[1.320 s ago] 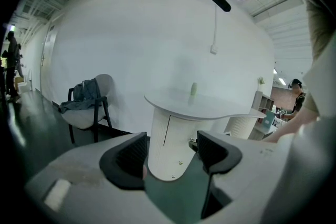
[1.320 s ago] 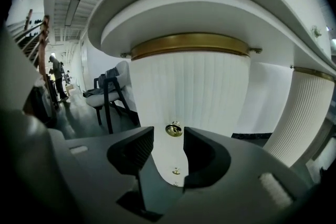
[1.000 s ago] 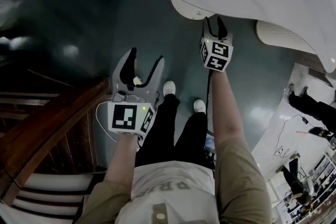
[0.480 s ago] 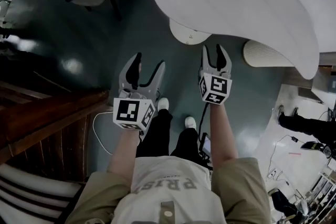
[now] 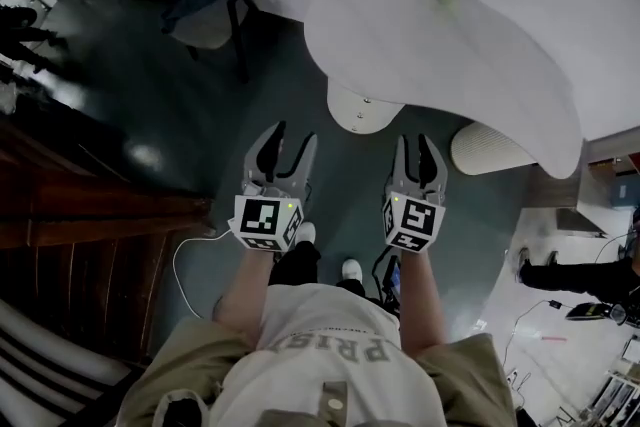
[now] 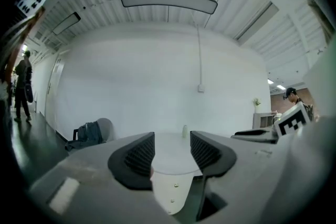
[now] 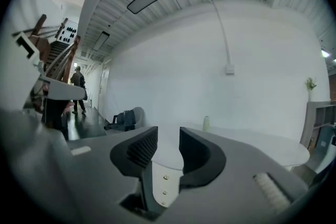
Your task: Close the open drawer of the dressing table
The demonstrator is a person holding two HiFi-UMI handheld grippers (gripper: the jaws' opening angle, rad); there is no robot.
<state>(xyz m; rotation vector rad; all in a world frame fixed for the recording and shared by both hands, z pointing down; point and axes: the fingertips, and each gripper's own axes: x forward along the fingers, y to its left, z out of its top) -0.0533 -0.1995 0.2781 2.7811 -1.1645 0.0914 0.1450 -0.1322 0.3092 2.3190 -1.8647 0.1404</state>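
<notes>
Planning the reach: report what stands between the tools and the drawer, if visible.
No drawer shows in any view. Ahead of the left tool and right tool, both empty, jaws just closed partway, stands a white table.

Tongs: grey plastic left gripper [image 5: 294, 141] and right gripper [image 5: 417, 147], with black ribbed pads [image 6: 142, 152] and small screws [image 7: 165, 178] between the jaws.
Jaws: both pairs have just been closing, with nothing between them.
Markers: black-and-white square-marker cubes [image 5: 265, 220] at the rear of the tongs, each with a green light.
Cable: thin white cable [image 5: 175, 263] left of the left tongs.
Clothing: pale grey printed T-shirt [image 5: 330, 355] behind the tongs, olive short sleeves [image 5: 185, 367], black trousers [image 5: 295, 265], white shoes [image 5: 351, 269].
</notes>
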